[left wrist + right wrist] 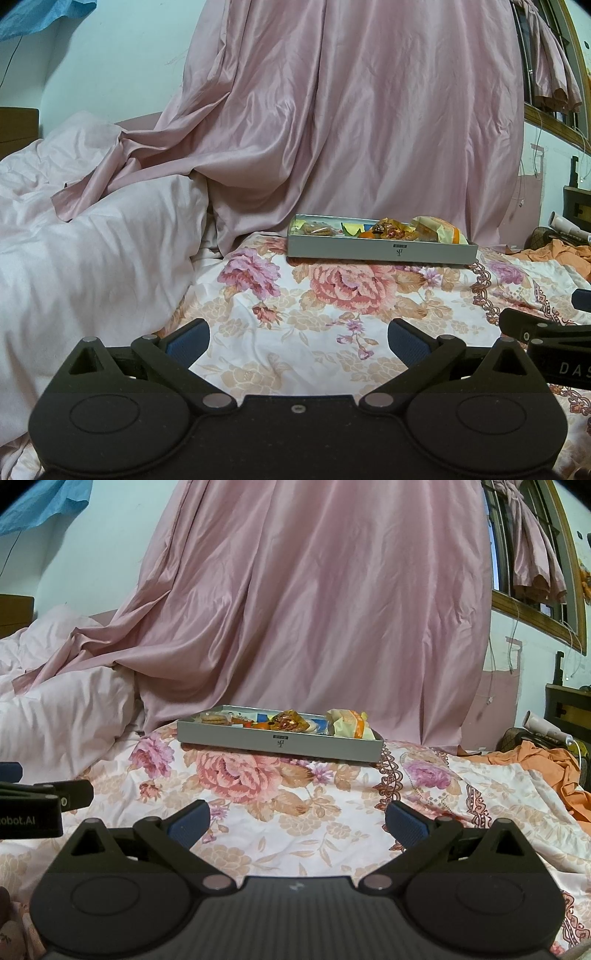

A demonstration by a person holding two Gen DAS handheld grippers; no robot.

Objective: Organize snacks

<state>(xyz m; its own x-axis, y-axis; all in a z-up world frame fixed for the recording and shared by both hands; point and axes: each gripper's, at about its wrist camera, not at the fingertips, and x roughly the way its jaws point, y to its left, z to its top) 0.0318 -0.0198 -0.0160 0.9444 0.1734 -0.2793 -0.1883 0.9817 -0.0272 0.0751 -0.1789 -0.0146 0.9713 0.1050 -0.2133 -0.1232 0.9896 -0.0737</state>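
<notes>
A shallow grey tray [380, 252] sits on the floral bedsheet [314, 314], well ahead of both grippers. It holds several snacks: cookies [316, 229] at its left, shiny wrapped sweets [388, 229] in the middle, a yellow-orange wrapped bun [439, 229] at its right. The tray also shows in the right wrist view [277, 740], with the cookies [214, 719], sweets [290, 720] and bun [349, 722]. My left gripper [298, 343] is open and empty above the sheet. My right gripper [297, 825] is open and empty, beside the left one.
A pink curtain [351, 129] hangs behind the tray. A pale pink duvet [92, 240] is heaped at the left. Orange cloth [554, 768] and a white object [546, 727] lie at the right. The right gripper's edge shows in the left wrist view [546, 332].
</notes>
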